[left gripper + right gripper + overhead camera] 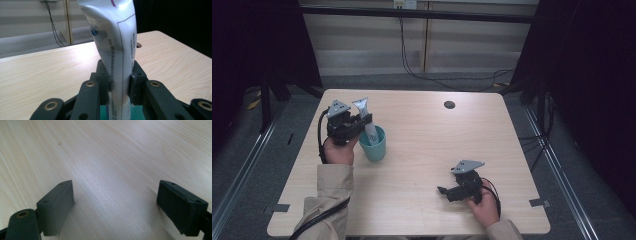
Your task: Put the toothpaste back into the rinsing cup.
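The tube (368, 122) stood nearly upright with its lower end inside the teal cup (374, 145) at the table's (427, 150) left side, crimped end up. The left gripper (362, 121) had its jaws closed on the tube's middle, the pads (135, 83) pressing either side of it. The right gripper (443, 190) lay low over the bare wood near the front right, well apart from the cup, its jaws wide open and holding nothing.

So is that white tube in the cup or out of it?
Partly in. The white tube stands with its lower end inside the teal cup, its crimped end sticking up, clamped by the left gripper.
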